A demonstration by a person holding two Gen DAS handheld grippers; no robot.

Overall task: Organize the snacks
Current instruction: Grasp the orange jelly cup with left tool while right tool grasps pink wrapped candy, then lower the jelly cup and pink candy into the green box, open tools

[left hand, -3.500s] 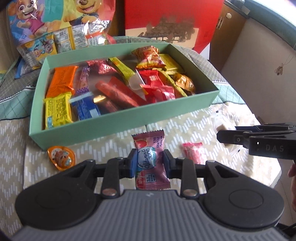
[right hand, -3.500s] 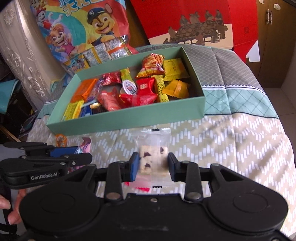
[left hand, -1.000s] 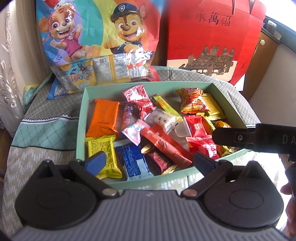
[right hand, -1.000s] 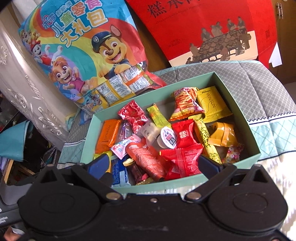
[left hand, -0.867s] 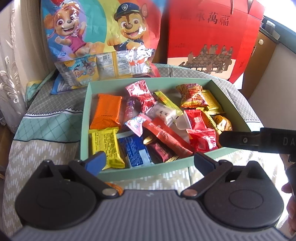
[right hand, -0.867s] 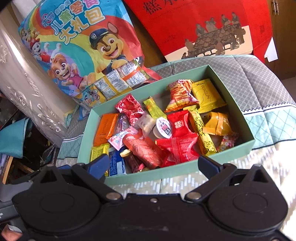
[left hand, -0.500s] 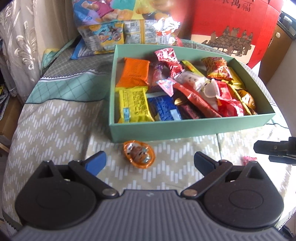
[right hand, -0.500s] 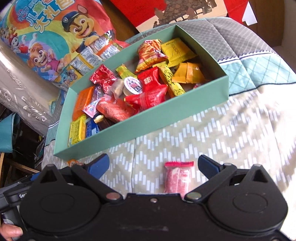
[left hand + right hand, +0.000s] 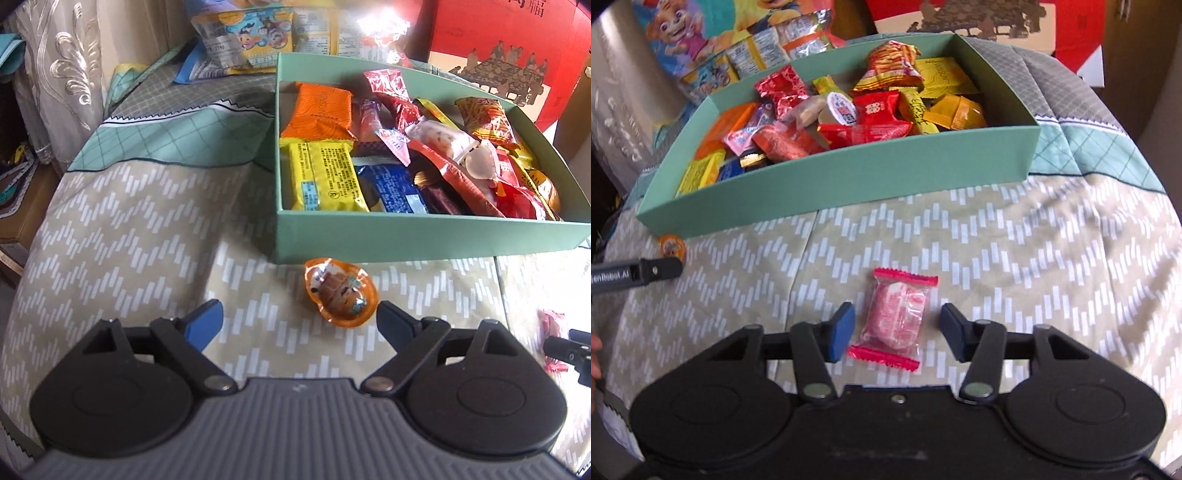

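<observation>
A mint-green box full of wrapped snacks sits on the patterned cloth. An orange egg-shaped snack cup lies just in front of its near wall, close to the right finger of my left gripper, whose jaws are closing with a wide gap and touch nothing. A pink-and-red wrapped candy lies on the cloth between the pads of my right gripper. Those jaws are closing, and a gap shows on both sides of the candy.
A cartoon-dog snack bag and a red gift box stand behind the green box. The cloth drops off at the left edge beside a curtain. A hand's edge shows at the far left.
Both grippers came down from over the box to the cloth in front of it. The left now hangs over the orange cup, the right straddles the pink candy, its jaws much narrower.
</observation>
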